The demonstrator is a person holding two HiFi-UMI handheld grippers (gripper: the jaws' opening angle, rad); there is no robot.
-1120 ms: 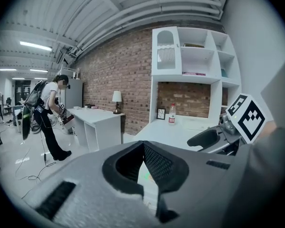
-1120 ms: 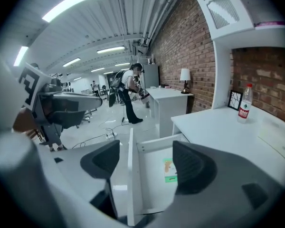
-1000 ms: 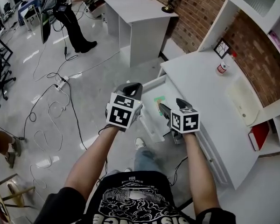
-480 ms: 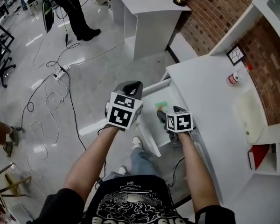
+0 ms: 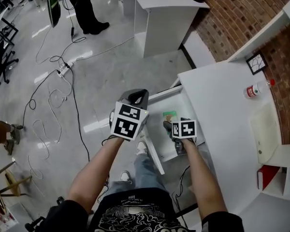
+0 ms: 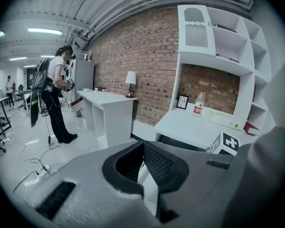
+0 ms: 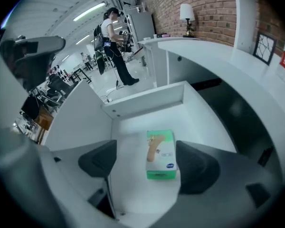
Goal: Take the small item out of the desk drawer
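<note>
The white desk (image 5: 222,105) is the biggest thing here, and the drawer (image 5: 160,96) stands pulled out from its side, its white floor bare apart from 1 item. In my right gripper view the drawer's far wall (image 7: 147,101) runs across the top of the picture.

My left gripper (image 5: 135,96) hangs outside the drawer, off its open end over the room floor. Its jaws are closed tip to tip, with nothing between them (image 6: 141,148).

My right gripper (image 5: 176,129) is over the drawer, pointing down into it. Its jaws stand wide and are opening (image 7: 147,163), with nothing in their grasp.

The small green-and-white box (image 5: 169,116) lies flat on the drawer floor, near the middle and clear of the drawer's walls. In the right gripper view, the box (image 7: 160,155) sits in the gap between my 2 pads, much closer to the right-hand pad than the left, and neither pad presses on it.
</note>
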